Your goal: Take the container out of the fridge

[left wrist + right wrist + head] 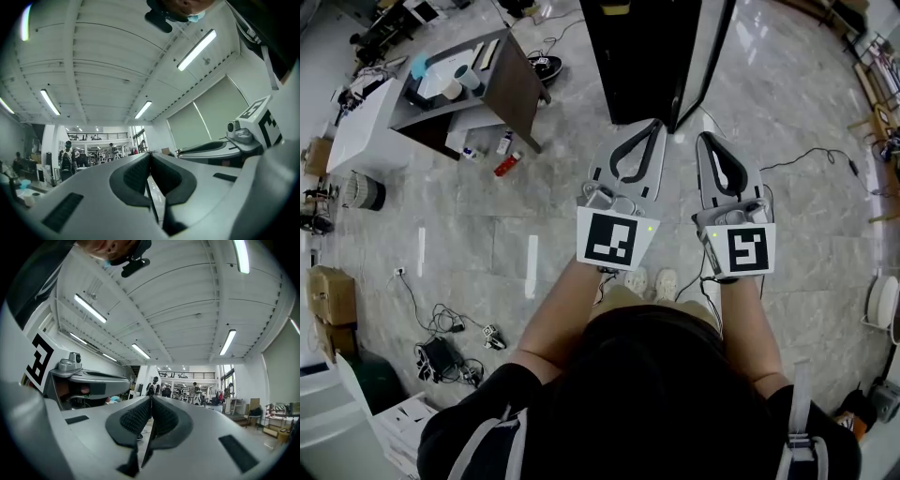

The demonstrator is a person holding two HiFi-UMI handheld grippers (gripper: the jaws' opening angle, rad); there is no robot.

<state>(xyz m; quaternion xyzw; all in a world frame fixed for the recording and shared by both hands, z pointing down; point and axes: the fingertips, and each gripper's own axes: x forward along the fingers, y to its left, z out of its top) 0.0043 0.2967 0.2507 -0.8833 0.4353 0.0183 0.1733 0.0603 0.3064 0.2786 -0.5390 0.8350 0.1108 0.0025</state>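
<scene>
No container shows; it is presumably inside the dark fridge (637, 56) at the far side. The left gripper (654, 125) and right gripper (706, 141) are both closed and empty. Unless one opens first, it may only bump the door rather than catch it.

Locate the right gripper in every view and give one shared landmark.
Head view: right gripper right of centre, jaws shut.
Left gripper view: right gripper at the right side, seen side-on.
Right gripper view: right gripper bottom centre, its own shut jaws.
Shared landmark: the left gripper, alongside it in all three.
</scene>
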